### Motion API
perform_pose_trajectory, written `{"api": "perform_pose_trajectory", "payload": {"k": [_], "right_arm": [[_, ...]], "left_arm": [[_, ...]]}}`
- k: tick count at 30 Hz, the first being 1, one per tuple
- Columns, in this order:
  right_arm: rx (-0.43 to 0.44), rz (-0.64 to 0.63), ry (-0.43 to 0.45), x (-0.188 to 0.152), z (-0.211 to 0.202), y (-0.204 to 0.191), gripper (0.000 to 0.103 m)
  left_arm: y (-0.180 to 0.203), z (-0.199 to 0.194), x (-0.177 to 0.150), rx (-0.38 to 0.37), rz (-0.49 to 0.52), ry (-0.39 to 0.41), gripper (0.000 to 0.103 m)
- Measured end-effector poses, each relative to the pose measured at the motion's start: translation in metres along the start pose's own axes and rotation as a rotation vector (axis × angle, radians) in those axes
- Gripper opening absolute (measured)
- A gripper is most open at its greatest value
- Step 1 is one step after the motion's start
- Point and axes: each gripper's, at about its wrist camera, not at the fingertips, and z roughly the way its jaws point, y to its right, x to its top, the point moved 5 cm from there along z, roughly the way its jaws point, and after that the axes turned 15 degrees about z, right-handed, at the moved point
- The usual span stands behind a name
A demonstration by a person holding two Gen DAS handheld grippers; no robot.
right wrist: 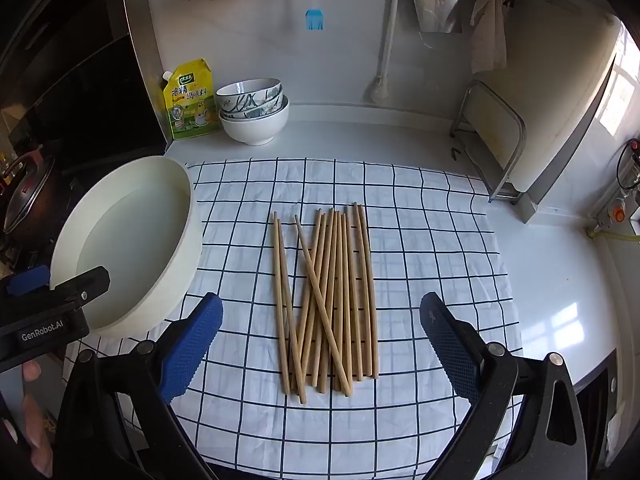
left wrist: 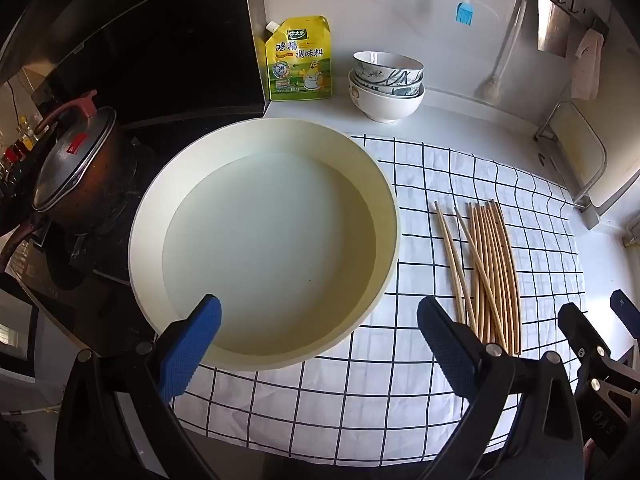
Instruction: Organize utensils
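Observation:
Several wooden chopsticks lie in a loose bundle on the white checked cloth, one crossing the others diagonally. They also show in the left wrist view. A round cream basin with water in it sits left of them, also in the right wrist view. My left gripper is open and empty, over the basin's near rim. My right gripper is open and empty, its fingers on either side of the chopsticks' near ends, above the cloth.
Stacked bowls and a yellow seasoning pouch stand at the back wall. A lidded pot sits on the stove at left. A metal rack stands at right. A blue brush hangs on the wall.

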Motion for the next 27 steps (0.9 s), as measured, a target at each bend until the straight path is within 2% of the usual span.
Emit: {"api": "perform_pose_trajectory", "payload": {"k": [27], "right_arm": [[0.001, -0.004, 0.002, -0.0027, -0.0044, -0.0004, 0.094]], "left_arm": [[-0.003, -0.004, -0.0016, 0.01, 0.004, 0.002, 0.097]]}}
